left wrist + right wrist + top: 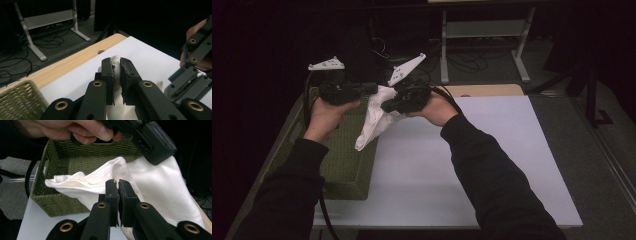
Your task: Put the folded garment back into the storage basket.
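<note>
Dark floor and cable clutter are framing a white-topped table, above which a white cloth is hanging in the air between both tools, over the near edge of a green woven basket. It is looking soft, thin and creased, drooping to a point. Left gripper and right gripper are each clamping an upper edge of it. Lifting out seems done; spreading or folding on the table probably remains.
</note>
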`<action>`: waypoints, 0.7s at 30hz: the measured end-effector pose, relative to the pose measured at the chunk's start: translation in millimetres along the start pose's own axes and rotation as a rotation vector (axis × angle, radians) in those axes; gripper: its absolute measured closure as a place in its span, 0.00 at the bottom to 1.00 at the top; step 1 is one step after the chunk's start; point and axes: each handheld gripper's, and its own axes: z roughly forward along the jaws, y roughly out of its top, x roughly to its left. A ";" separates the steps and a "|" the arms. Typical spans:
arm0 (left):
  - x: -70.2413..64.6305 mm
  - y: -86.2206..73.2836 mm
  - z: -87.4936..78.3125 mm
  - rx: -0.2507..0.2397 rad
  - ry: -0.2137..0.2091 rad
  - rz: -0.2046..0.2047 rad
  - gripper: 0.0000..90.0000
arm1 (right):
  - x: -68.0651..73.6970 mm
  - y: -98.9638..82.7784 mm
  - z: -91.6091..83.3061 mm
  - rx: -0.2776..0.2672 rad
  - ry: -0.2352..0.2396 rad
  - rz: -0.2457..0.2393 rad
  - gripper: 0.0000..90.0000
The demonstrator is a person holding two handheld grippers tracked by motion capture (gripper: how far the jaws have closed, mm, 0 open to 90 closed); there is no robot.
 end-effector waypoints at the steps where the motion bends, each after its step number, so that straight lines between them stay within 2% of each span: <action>1: 2.1 -0.2 -2.1 0.001 0.005 -0.003 0.91 | 0.6 2.2 2.1 0.001 0.001 -0.001 0.95; 15: 31.5 -12.3 -29.4 -0.009 0.081 -0.033 0.91 | 9.9 27.8 36.2 -0.001 0.051 -0.031 0.95; 21: 47.6 -21.9 -40.6 -0.006 0.121 -0.067 0.91 | 16.5 36.7 53.2 0.002 0.077 -0.042 0.95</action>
